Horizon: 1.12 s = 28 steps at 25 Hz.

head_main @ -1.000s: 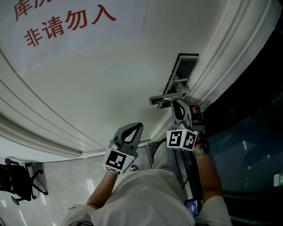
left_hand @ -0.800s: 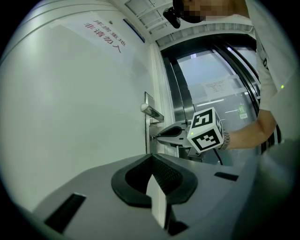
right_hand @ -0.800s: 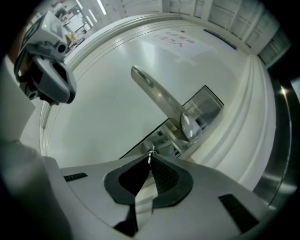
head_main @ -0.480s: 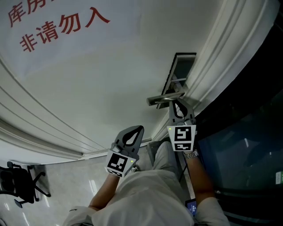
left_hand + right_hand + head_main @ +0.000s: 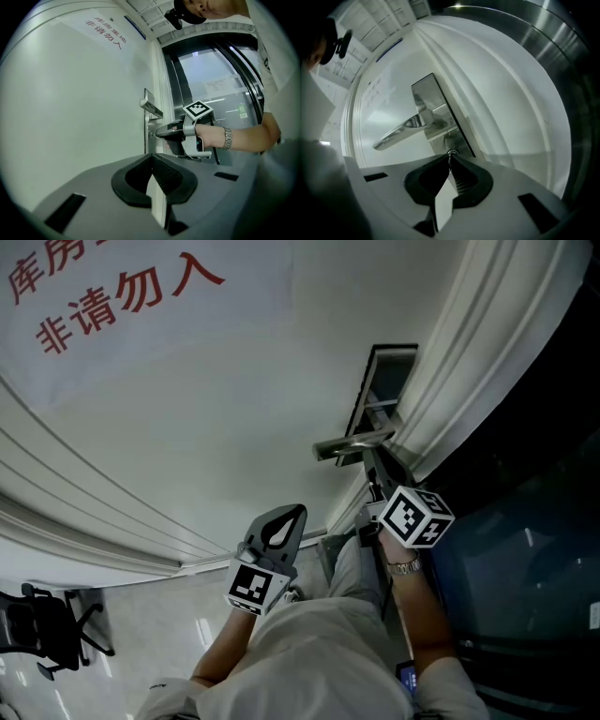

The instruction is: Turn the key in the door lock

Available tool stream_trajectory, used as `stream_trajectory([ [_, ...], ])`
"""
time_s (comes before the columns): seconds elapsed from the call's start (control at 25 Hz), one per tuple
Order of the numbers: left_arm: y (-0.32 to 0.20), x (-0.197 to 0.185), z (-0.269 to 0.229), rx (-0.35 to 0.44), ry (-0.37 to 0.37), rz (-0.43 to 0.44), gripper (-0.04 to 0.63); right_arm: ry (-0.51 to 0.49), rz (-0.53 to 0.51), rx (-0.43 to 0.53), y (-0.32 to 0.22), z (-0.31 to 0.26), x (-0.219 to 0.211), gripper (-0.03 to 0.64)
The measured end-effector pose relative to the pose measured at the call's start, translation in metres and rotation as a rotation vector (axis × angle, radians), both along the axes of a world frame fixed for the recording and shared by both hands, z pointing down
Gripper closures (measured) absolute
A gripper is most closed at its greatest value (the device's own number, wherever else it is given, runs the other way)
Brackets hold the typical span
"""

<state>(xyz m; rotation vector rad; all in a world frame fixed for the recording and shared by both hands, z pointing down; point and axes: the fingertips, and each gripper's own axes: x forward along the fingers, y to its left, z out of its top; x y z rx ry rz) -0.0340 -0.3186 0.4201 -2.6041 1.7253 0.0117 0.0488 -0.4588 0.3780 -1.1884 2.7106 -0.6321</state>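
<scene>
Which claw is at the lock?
The right claw, shut on the key under the handle. The left claw is shut, empty, clear of the handle.

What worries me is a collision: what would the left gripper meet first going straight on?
Most likely the white door, near its edge by the lock plate; the right gripper sits beside that line, though depth is unclear.

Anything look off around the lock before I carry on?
Nothing stands out. The right gripper is shut on the key, which sits in the lock plate below the handle; plate and handle look undamaged. The left gripper is shut, empty, off the door.
</scene>
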Motion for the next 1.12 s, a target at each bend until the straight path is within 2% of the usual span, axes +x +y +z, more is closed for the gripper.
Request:
stream_trajectory([
  [0.08,0.0,-0.001,0.0,0.002,-0.002,-0.004,0.59,-0.093,-0.012,-0.071,-0.001,0.002,0.001,0.6],
  [0.24,0.0,-0.001,0.0,0.004,0.0,-0.008,0.591,-0.218,-0.031,-0.164,-0.002,0.003,0.003,0.6],
  [0.44,-0.001,0.001,0.0,0.01,-0.005,-0.006,0.591,-0.433,-0.048,-0.337,-0.004,0.008,0.007,0.6],
  [0.6,0.001,0.001,0.0,0.011,-0.007,-0.011,0.591,-0.48,-0.07,-0.361,-0.005,0.007,0.006,0.6],
  [0.72,0.002,0.0,0.0,0.013,-0.006,-0.015,0.591,-0.398,-0.081,-0.307,-0.003,0.005,0.005,0.6],
  [1.12,0.002,-0.003,0.004,-0.001,0.004,-0.025,0.591,0.026,-0.1,-0.008,0.017,0.005,0.004,0.586],
])
